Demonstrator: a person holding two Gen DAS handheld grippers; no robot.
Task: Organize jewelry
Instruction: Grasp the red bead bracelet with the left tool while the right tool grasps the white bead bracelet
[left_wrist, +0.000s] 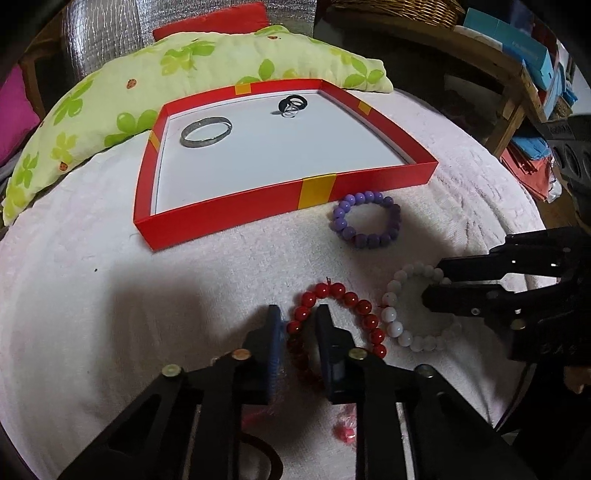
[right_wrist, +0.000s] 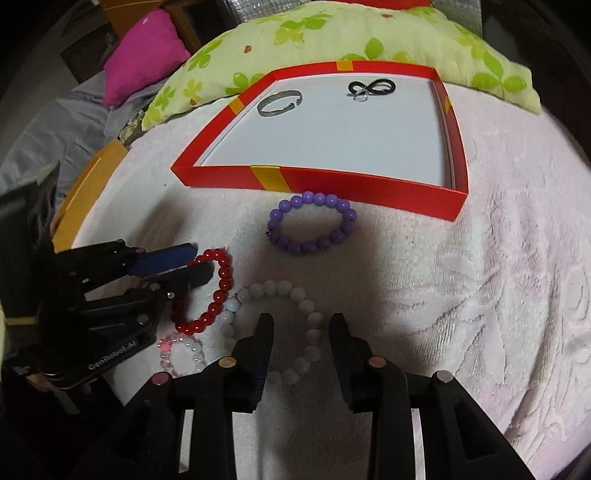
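A red tray (left_wrist: 255, 206) (right_wrist: 369, 184) with a white floor holds a silver bangle (left_wrist: 206, 132) (right_wrist: 279, 102) and dark rings (left_wrist: 291, 105) (right_wrist: 371, 88). On the white towel lie a purple bead bracelet (left_wrist: 365, 219) (right_wrist: 312, 222), a red bead bracelet (left_wrist: 354, 306) (right_wrist: 218, 291) and a white bead bracelet (left_wrist: 397, 317) (right_wrist: 295, 321). My left gripper (left_wrist: 298, 314) (right_wrist: 197, 264) is partly open with its jaws astride the red bracelet's left side. My right gripper (right_wrist: 301, 325) (left_wrist: 434, 282) is open, its jaws astride the white bracelet's near side.
A small clear-and-pink bead bracelet (right_wrist: 183, 354) lies near the left gripper. A green floral pillow (left_wrist: 110, 103) (right_wrist: 332, 44) lies behind the tray. A magenta cushion (right_wrist: 144, 55) and a wooden shelf with boxes (left_wrist: 517, 62) stand beyond the towel.
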